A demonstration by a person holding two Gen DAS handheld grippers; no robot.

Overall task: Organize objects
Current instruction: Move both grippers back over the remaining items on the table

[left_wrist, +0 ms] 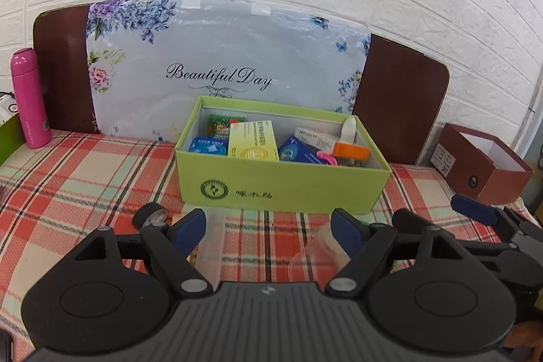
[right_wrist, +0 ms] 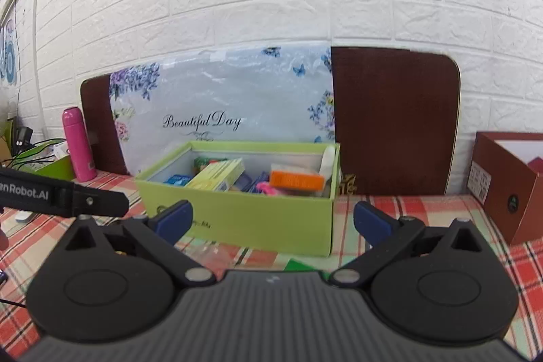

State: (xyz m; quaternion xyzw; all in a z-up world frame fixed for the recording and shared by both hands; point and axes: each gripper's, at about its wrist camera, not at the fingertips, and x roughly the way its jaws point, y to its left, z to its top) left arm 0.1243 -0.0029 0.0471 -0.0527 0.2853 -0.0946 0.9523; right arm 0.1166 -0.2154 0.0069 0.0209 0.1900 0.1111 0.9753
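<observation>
Left gripper [left_wrist: 268,231] spread wide, nothing clamped, pitched down over plaid tablecloth [left_wrist: 85,178]. Right gripper [right_wrist: 273,221] likewise released and empty, aimed flatter. Green box [left_wrist: 281,182] dead ahead, just beyond both, packed with small cartons. Left view only: black tape roll [left_wrist: 151,216] and clear cup [left_wrist: 319,256] near fingertips. Right view only: green scrap [right_wrist: 300,265] under tool.

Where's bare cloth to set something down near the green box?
Free: checked cloth between the pink bottle and the green box, and between that box and the brown box. Crowded: in front of the green box, where the tape roll and clear cup lie.
</observation>
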